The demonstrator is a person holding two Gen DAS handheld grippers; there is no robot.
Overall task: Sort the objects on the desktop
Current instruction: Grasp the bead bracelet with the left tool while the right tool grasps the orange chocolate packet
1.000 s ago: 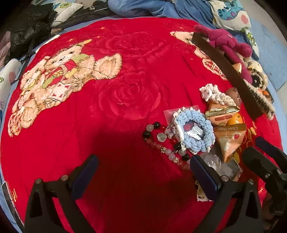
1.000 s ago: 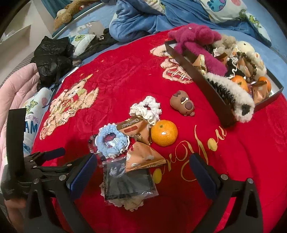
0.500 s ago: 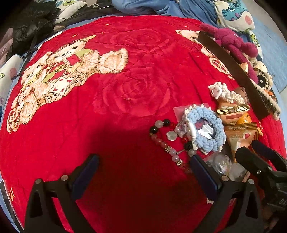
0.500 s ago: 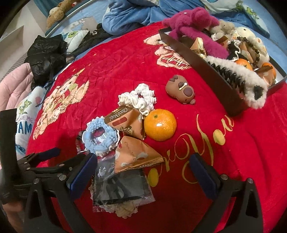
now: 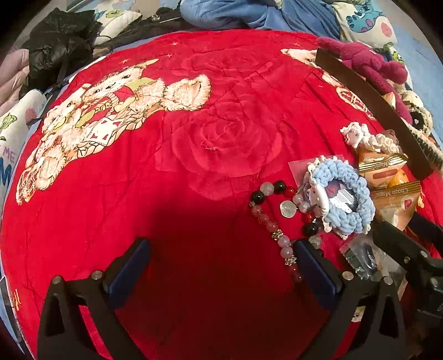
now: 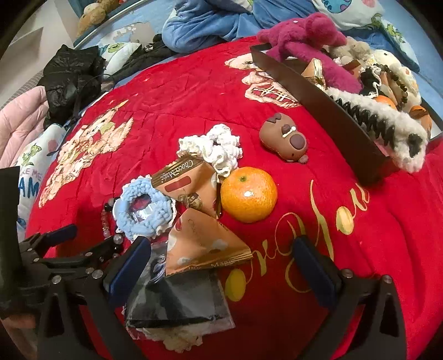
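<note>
Loose items lie on a red blanket. A bead bracelet and a blue crochet scrunchie sit just ahead and right of my open left gripper, whose right finger overlaps the bracelet's near end. In the right wrist view my open right gripper hovers over a tan snack packet and a black plastic-wrapped item. Beyond them lie a tangerine, a second snack packet, a white scrunchie and a brown capybara toy. The blue scrunchie is at left.
A dark tray at the right holds a magenta plush, a fuzzy hair claw and several small items. Black bags, blue clothing and pillows ring the blanket. The left gripper shows at the left edge.
Both grippers have moved forward and lower toward the pile. The objects appear larger; none of them has shifted. Both jaws stay open.
</note>
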